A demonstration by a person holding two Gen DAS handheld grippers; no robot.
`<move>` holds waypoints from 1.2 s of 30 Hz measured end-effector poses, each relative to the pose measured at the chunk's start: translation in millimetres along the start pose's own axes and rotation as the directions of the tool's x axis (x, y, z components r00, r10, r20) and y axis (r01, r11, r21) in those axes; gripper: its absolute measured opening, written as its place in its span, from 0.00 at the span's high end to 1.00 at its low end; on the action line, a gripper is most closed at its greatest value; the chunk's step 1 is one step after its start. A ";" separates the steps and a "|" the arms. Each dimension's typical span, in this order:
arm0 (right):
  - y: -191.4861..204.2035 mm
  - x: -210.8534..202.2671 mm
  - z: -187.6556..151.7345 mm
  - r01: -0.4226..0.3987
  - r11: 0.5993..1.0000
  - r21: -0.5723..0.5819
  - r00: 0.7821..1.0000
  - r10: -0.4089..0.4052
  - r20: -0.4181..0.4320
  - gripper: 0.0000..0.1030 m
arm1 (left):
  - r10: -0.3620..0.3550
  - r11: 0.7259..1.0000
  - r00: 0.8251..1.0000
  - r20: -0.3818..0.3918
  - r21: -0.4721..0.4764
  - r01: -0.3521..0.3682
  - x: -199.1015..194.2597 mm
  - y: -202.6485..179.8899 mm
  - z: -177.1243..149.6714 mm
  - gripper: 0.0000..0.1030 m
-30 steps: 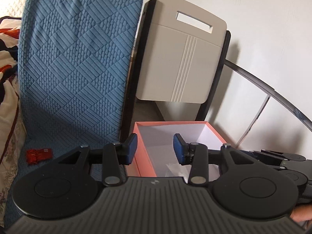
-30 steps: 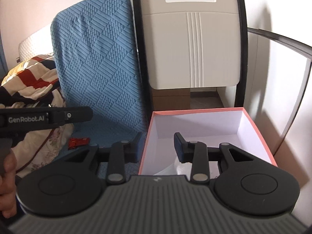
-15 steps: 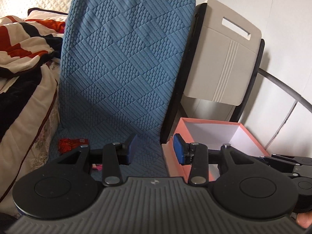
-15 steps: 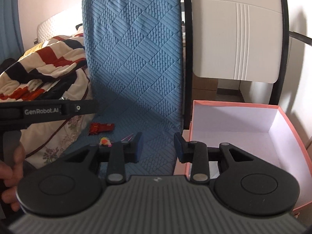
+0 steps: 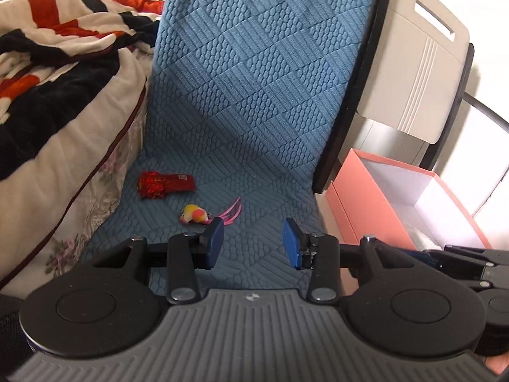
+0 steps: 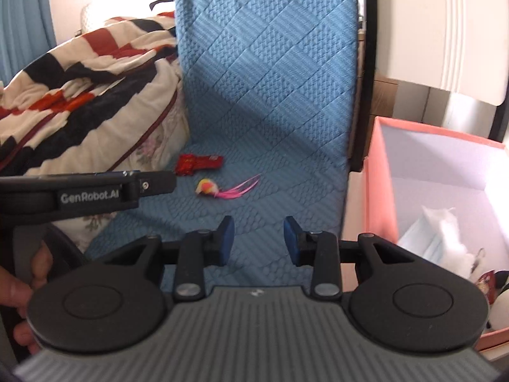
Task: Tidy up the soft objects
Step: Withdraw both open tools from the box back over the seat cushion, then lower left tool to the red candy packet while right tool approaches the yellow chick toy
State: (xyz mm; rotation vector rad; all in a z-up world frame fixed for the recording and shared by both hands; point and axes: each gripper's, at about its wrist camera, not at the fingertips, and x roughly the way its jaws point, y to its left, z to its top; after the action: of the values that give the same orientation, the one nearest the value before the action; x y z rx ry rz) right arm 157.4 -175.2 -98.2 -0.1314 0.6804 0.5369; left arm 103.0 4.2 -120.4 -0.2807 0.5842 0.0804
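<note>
A red fabric pouch (image 5: 166, 184) and a small yellow-pink toy with pink feathers (image 5: 194, 215) lie on the blue quilted seat (image 5: 241, 146). Both also show in the right wrist view, the pouch (image 6: 197, 163) and the toy (image 6: 208, 187). A pink box (image 5: 366, 203) stands to the right of the seat; in the right wrist view it (image 6: 380, 172) holds white and pale blue soft items (image 6: 442, 238). My left gripper (image 5: 253, 243) is open and empty, just near of the toy. My right gripper (image 6: 258, 240) is open and empty above the seat.
A striped red, black and white blanket (image 5: 51, 73) is piled on the left. A beige folded chair (image 5: 413, 70) with a black frame leans behind the box. The left gripper's body (image 6: 89, 191) crosses the right wrist view at left.
Both grippers have swung left from the pink box to the blue seat. The pouch and feather toy have come into view. Both jaws stay open.
</note>
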 end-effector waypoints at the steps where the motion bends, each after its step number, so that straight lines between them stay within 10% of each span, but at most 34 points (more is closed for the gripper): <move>1: 3.2 1.4 -2.3 -0.006 1.000 -0.004 1.000 0.006 0.000 0.64 | 0.002 1.000 1.000 0.002 -0.004 -0.002 0.2 1.9 -0.9 0.55; 36: 27.5 73.8 14.6 -0.152 0.988 -0.024 0.988 0.151 -0.025 0.64 | 0.075 0.989 0.995 -0.071 -0.123 -0.083 83.7 38.1 26.6 0.55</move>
State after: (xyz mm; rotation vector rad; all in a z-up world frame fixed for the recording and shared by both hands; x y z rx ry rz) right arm 199.3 -115.9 -131.9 -0.1107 0.7094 0.6912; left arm 180.9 47.9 -154.7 -0.3841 0.6568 0.1854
